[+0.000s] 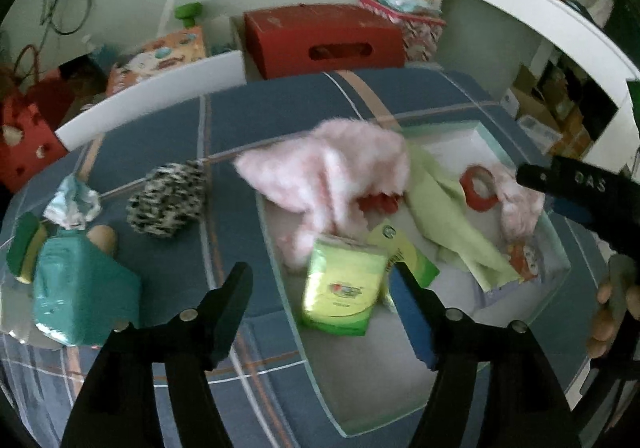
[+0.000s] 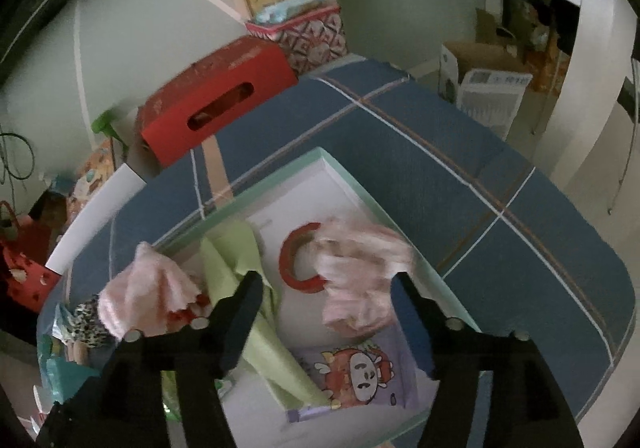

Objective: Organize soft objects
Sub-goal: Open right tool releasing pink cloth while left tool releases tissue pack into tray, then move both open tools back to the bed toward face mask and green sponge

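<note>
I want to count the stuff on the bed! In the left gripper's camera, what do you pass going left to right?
Teal pack → spotted scrunchie → pink fluffy cloth → light green cloth → red ring → other gripper.

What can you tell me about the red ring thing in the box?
The red ring is a flat, smooth band, like a roll of tape or a bangle, with an open middle. It lies flat on the white floor of the shallow box, which has a pale green rim, toward the far end. A fluffy pink cloth lies over one side of it, so in the right wrist view it looks like the letter C. A light green cloth lies close beside it. Nothing is gripping it.
</note>
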Available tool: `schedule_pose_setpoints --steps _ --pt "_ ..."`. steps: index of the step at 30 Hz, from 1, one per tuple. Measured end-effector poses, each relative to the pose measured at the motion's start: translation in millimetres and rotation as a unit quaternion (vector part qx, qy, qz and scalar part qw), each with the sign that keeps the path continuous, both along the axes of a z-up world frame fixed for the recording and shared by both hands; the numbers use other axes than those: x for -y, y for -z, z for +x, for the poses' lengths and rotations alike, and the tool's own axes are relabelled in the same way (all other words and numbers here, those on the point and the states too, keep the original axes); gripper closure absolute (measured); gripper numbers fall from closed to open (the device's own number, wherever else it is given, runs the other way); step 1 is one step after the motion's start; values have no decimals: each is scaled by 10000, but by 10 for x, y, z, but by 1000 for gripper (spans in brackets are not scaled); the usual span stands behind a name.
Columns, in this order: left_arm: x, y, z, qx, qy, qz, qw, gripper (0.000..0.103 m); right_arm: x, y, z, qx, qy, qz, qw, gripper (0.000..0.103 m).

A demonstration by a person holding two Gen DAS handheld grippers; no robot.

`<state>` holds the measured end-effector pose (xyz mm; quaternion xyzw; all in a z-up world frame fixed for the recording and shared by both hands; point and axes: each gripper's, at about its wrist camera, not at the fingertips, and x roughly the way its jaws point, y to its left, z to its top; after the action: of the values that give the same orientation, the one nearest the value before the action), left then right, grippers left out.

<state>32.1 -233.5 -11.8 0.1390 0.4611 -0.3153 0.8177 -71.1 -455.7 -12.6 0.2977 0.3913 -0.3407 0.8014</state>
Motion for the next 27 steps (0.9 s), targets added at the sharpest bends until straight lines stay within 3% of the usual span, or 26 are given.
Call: schedule_pose_setpoints --steps 2,6,19,27 --pt "-82 -46 49 54 -177 -16 9998 16 -31 -66 1 41 -51 -40 10000 16" --pt "-313 -92 174 96 -655 94 9978 14 -104 -122 48 -32 -229 -180 9996 0" --pt "-1055 -197 448 -69 -1864 237 9822 12 -418 -179 261 -98 -785 -399 9961 0" --pt "-1458 -358 554 226 -2410 304 9698 12 -910 -255 531 79 -1532 -399 9874 0"
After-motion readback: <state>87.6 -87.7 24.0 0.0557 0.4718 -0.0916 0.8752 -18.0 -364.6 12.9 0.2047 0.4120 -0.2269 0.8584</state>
